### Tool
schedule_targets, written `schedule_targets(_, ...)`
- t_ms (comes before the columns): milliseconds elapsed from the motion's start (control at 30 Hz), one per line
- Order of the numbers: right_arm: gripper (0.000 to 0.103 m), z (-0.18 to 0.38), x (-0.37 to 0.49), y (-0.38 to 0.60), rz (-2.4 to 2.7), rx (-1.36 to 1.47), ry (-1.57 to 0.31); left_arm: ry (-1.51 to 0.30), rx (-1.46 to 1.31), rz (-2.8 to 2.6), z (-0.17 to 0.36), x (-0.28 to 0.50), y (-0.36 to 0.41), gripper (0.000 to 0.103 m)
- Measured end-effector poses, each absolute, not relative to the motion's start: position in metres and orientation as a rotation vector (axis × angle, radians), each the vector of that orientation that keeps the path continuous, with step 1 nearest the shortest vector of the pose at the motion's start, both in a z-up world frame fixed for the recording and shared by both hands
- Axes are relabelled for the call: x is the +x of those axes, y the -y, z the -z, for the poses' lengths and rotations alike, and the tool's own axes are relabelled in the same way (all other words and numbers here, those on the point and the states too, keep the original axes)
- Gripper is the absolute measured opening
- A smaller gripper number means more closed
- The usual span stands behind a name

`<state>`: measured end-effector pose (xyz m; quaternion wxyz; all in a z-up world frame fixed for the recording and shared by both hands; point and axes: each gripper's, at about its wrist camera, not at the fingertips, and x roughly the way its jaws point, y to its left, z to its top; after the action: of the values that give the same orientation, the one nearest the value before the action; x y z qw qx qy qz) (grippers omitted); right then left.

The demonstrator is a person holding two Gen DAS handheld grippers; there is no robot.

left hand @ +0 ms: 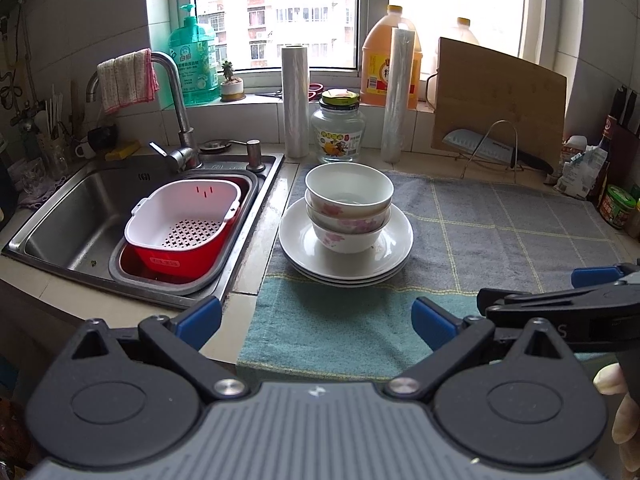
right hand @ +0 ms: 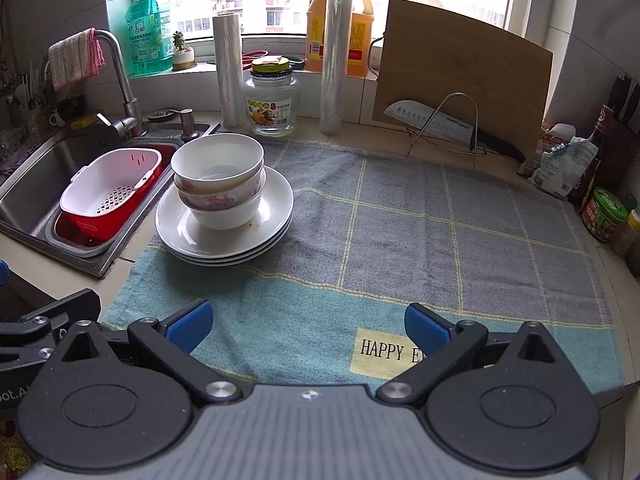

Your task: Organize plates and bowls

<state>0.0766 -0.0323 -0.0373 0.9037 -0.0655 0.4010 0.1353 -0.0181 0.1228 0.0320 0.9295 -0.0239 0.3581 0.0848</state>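
Note:
Three white bowls with pink flowers are nested on a stack of white plates on a grey-and-teal towel. The same bowls and plates show at the left of the right wrist view. My left gripper is open and empty, low over the towel's near edge in front of the stack. My right gripper is open and empty, to the right of the stack above the towel. It also shows at the right edge of the left wrist view.
A steel sink at left holds a white strainer in a red basin. A faucet with a cloth, a glass jar, two film rolls, oil jugs, a cutting board and a knife on a rack stand behind. Jars line the right edge.

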Motion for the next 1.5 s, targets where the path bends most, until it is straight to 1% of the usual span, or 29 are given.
schedule_targets(1500,0.103,0.026,0.077,0.037,-0.258,-0.124,-0.789,-0.707,-0.043,-0.156,-0.045,-0.013,-0.121,0.101)
